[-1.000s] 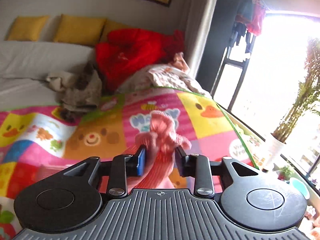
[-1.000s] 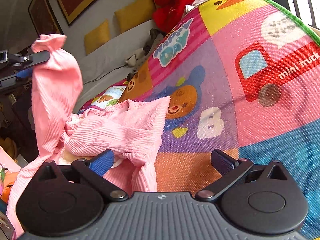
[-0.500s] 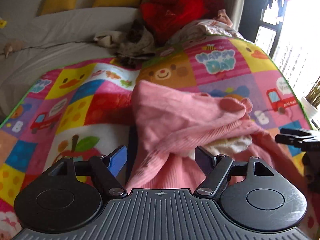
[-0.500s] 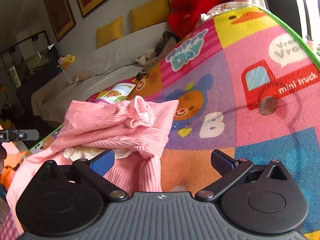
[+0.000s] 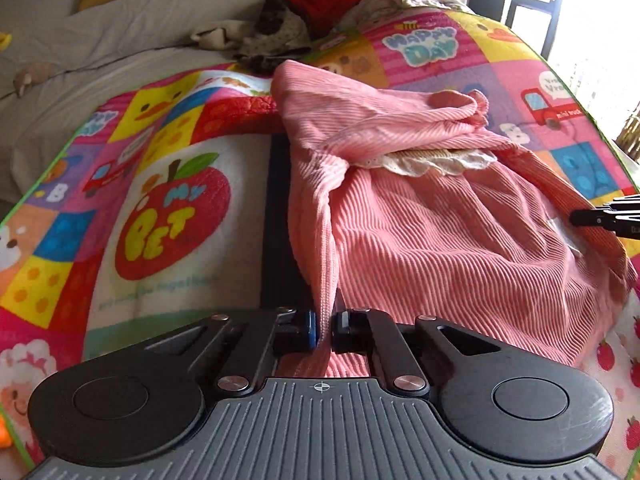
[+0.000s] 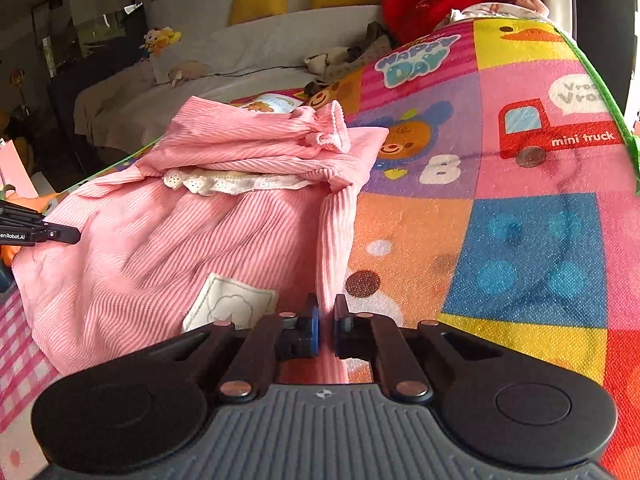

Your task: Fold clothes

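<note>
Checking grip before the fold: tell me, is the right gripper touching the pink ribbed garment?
Touching. The right wrist view shows the right gripper pinching the pink ribbed garment between its shut jaws.

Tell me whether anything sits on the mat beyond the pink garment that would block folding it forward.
Nothing visible does. Both grippers, left gripper and right gripper, pinch the pink garment; the play mat just beyond it lies bare.

pink garment: 1 | play mat: 1 | yellow cushions: 2 | grippers: 2
</note>
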A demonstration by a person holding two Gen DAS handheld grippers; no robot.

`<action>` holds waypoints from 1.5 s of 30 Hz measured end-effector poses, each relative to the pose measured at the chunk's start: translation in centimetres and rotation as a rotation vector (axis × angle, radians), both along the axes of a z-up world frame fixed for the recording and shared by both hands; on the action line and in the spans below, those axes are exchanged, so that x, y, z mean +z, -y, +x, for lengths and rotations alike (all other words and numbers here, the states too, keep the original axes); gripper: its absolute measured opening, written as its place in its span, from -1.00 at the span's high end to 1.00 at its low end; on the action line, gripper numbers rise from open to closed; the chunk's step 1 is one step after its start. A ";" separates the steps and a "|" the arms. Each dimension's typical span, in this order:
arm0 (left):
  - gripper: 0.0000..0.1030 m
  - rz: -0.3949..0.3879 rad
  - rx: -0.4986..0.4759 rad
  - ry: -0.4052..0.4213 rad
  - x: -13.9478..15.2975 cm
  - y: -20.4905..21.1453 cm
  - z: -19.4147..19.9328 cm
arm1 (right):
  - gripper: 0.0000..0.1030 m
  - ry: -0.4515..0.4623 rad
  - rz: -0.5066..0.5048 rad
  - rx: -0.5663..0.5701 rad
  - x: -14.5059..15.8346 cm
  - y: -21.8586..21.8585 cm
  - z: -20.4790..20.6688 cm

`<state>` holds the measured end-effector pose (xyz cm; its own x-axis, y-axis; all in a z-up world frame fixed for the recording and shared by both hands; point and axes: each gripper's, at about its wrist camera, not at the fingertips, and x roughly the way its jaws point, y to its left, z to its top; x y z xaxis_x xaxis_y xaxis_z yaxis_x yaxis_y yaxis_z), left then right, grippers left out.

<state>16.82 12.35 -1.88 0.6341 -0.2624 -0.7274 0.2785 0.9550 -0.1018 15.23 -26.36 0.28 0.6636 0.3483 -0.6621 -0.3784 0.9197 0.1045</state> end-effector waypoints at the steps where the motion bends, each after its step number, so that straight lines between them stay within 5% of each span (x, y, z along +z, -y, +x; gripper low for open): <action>1: 0.87 -0.008 -0.015 -0.008 0.1 0.3 -0.8 | 0.95 0.006 -0.015 0.005 0.2 0.3 -0.6; 4: 0.85 0.004 -0.068 -0.016 0.2 1.2 -3.0 | 0.95 0.001 -0.034 0.019 0.5 1.6 -2.2; 7: 0.34 -0.003 -0.102 0.001 1.0 1.2 -3.9 | 0.88 0.002 -0.037 0.045 1.3 2.6 -3.1; 8: 0.19 -0.015 -0.101 0.019 1.6 1.0 -3.7 | 0.77 0.011 -0.034 0.044 1.8 2.8 -3.1; 11: 0.18 -0.054 -0.095 0.080 3.6 0.7 -2.1 | 0.29 0.066 0.002 0.032 4.5 2.9 -2.0; 15: 0.10 -0.122 -0.068 0.168 5.6 1.5 2.5 | 0.16 0.086 0.056 0.047 7.1 0.3 3.2; 19: -0.01 -0.226 -0.027 0.182 5.1 2.7 8.5 | -0.02 0.045 0.131 0.006 6.0 -3.2 10.4; 21: -0.08 -0.271 -0.017 0.176 4.4 3.3 11.3 | 0.09 0.026 0.128 -0.014 4.3 -4.9 13.2; 23: -0.15 -0.297 -0.004 0.164 3.5 3.4 13.1 | 0.71 0.019 0.052 -0.005 2.1 -6.7 15.1; 27: -0.32 -0.329 0.047 0.082 0.3 3.3 16.2 | 0.73 0.076 -0.075 0.009 0.1 -7.1 15.5; 29: -0.31 -0.329 0.079 0.017 -1.4 3.3 17.2 | 0.57 0.112 -0.130 0.037 -0.2 -7.1 15.2; 34: -0.35 -0.316 0.069 0.040 -1.8 3.3 16.9 | 0.49 0.205 -0.111 0.022 3.3 -6.8 14.2; 38: -0.35 -0.326 0.061 0.044 -1.9 3.2 16.8 | 0.49 0.099 0.020 0.099 4.2 -6.8 14.3; 45: -0.38 -0.326 0.042 0.068 -2.3 3.3 16.7 | 0.46 0.058 -0.028 0.112 0.4 -7.6 14.2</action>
<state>33.51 9.07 -4.13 0.6937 -0.4467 -0.5650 0.2562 0.8862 -0.3861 29.39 -18.76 0.63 0.6592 0.4038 -0.6344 -0.4832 0.8738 0.0540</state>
